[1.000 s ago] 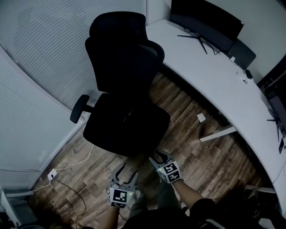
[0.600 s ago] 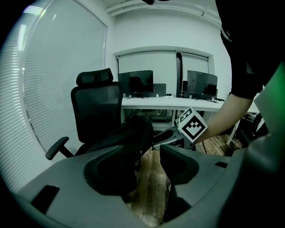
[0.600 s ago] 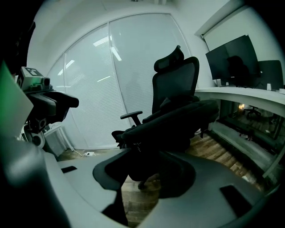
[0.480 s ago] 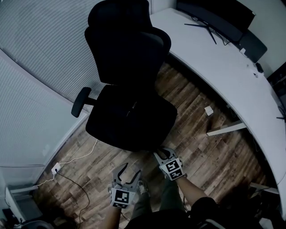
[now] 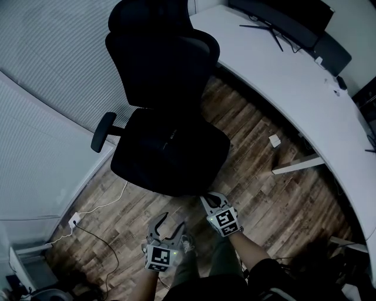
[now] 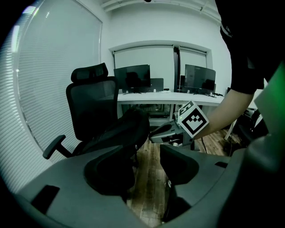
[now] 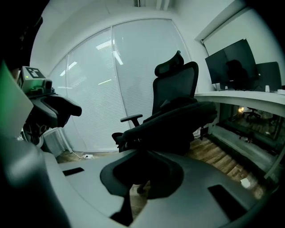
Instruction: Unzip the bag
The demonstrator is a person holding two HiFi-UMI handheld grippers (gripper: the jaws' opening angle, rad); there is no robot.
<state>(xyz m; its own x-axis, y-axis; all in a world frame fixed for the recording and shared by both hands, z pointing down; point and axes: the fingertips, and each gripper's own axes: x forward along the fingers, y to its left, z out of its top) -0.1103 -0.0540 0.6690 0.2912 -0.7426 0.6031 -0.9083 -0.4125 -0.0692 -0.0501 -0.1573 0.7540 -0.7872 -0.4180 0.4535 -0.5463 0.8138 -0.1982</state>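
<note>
A black bag (image 6: 127, 129) lies across the seat of a black office chair (image 5: 161, 76); in the head view it blends into the dark seat. Both grippers hang over the wood floor in front of the seat, apart from the bag. My left gripper (image 5: 166, 226) is open with nothing between its fingers, and floor shows through the gap in the left gripper view (image 6: 147, 167). My right gripper (image 5: 208, 201) sits closer to the seat's front edge. Its jaws are closing to a meeting point in the right gripper view (image 7: 142, 178) and hold nothing.
A long white curved desk (image 5: 282, 76) with dark monitors (image 5: 288, 14) runs along the right. A white desk leg (image 5: 296, 166) and a small white object (image 5: 274, 140) are on the floor. A cable and socket (image 5: 73, 220) lie at the left by the blinds.
The right gripper's jaws have come together. Both grippers stay in front of the chair seat, and the head view has shifted slightly.
</note>
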